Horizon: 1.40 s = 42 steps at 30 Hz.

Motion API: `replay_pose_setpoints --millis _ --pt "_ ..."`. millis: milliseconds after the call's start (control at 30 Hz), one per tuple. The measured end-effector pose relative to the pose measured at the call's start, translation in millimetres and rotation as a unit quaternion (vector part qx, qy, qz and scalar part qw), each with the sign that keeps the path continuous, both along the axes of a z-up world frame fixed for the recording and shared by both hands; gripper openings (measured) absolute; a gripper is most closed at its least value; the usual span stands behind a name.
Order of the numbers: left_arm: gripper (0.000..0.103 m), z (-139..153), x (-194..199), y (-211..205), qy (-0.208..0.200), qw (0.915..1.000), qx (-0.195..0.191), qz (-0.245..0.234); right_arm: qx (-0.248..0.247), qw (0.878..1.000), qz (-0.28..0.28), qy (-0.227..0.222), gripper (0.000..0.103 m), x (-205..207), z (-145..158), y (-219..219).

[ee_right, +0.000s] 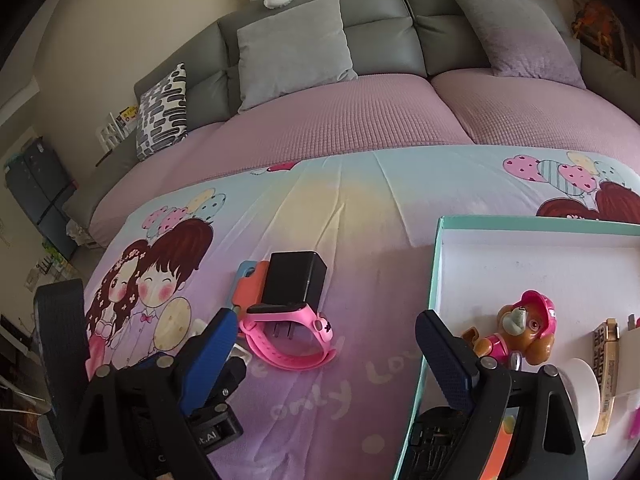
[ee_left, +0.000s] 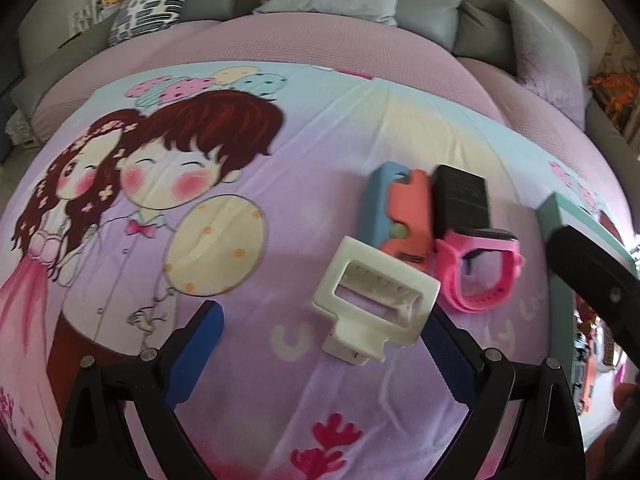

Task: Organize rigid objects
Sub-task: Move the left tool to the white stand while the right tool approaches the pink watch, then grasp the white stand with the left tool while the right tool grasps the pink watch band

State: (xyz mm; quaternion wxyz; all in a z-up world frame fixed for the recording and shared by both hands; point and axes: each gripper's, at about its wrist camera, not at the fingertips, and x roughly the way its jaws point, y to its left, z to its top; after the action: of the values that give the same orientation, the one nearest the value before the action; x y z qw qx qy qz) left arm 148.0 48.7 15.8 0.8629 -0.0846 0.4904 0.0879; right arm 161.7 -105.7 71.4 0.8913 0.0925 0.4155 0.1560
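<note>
Now collecting loose items for the teal box (ee_right: pixel 436 264). Left gripper (ee_left: pixel 320 344), jaws wide, empty, straddles white hair clip (ee_left: pixel 372 300) on bedspread beside box; next: close squarely on it.

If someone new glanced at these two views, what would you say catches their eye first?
Most likely the cartoon couple print on the bedspread, left of a small cluster: a pink watch, black charger and white hair claw. The claw lies between the open fingers of the left hand-held gripper. In the right view, a toy pup sits in a teal-rimmed box.
</note>
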Motion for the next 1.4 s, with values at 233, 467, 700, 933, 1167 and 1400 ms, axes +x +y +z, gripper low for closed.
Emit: replay_pose_setpoints --millis 233,467,700,933,1167,1400 --pt "0.098 1 -7 31 -0.018 0.9978 -0.014 0.062 -0.006 1.000 0.023 0.000 0.089 -1 -4 13" --pt "0.098 0 -9 50 -0.034 0.9954 -0.019 0.088 -0.014 0.999 0.043 0.011 0.082 0 -14 27" --pt "0.098 0 -3 49 -0.044 0.9961 -0.008 0.076 -0.020 0.998 0.057 0.022 0.078 3 -24 39" --pt "0.097 0 1 45 -0.047 0.9971 0.000 0.060 -0.031 0.997 0.057 0.029 0.077 7 -32 44" --pt "0.090 1 0 48 -0.056 0.9965 -0.009 0.061 -0.045 0.997 0.053 0.024 0.077 8 -34 47" --pt "0.072 3 -1 43 -0.060 0.9968 -0.007 0.053 -0.054 0.997 0.048 0.019 0.074 9 -35 47"
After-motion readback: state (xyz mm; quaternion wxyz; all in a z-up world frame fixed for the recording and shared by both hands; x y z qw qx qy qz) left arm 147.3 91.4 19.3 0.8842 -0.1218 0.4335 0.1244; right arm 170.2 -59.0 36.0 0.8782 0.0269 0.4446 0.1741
